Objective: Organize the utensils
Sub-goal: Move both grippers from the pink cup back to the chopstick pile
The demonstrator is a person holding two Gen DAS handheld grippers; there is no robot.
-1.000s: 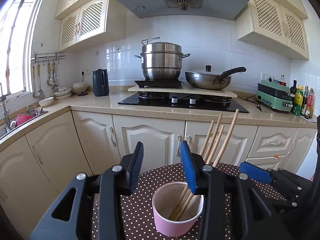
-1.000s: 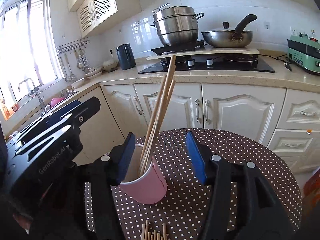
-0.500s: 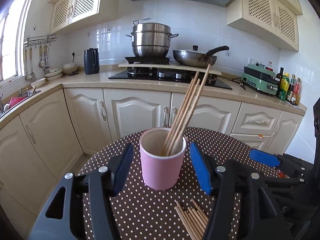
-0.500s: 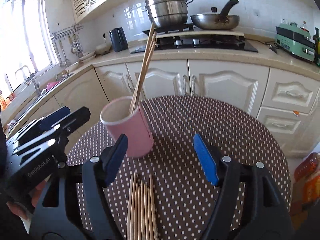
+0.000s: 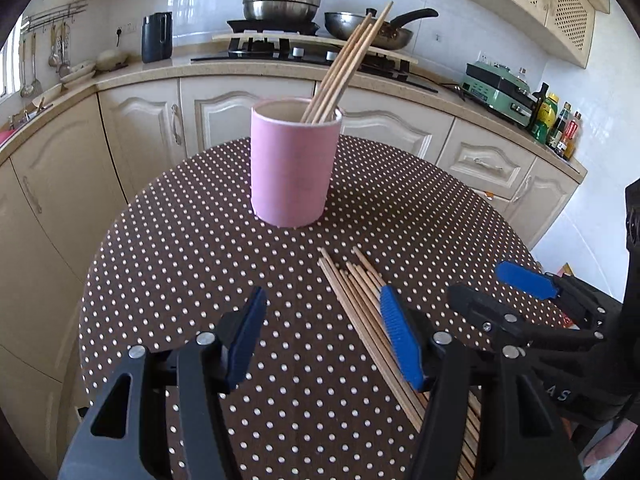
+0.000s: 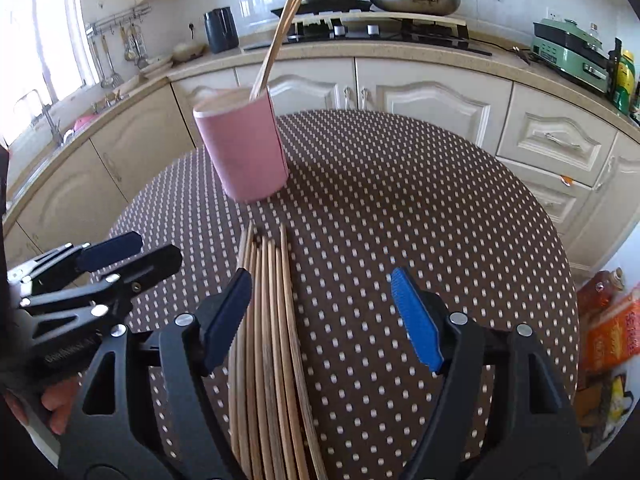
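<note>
2 sets of tongs hang over the dotted desk [image 5: 180, 240], both released and grasping nothing. The left tongs [image 5: 324, 340] have only bare cloth between their pads, with the loose chopsticks [image 5: 360, 300] passing under the right-hand pad. The right tongs [image 6: 320, 308] are opening, and the same chopsticks [image 6: 268, 320] lie flat just inside their left pad. Beyond both, farther across the desk, stands the pink cup [image 5: 294, 168], upright, with several chopsticks already leaning in it.

To do the pickup well, the right tongs should probably shift a little toward the pile so that it sits centred between the pads, then come low and pinch only a few sticks near mid-length, so they stay level when lifted.
</note>
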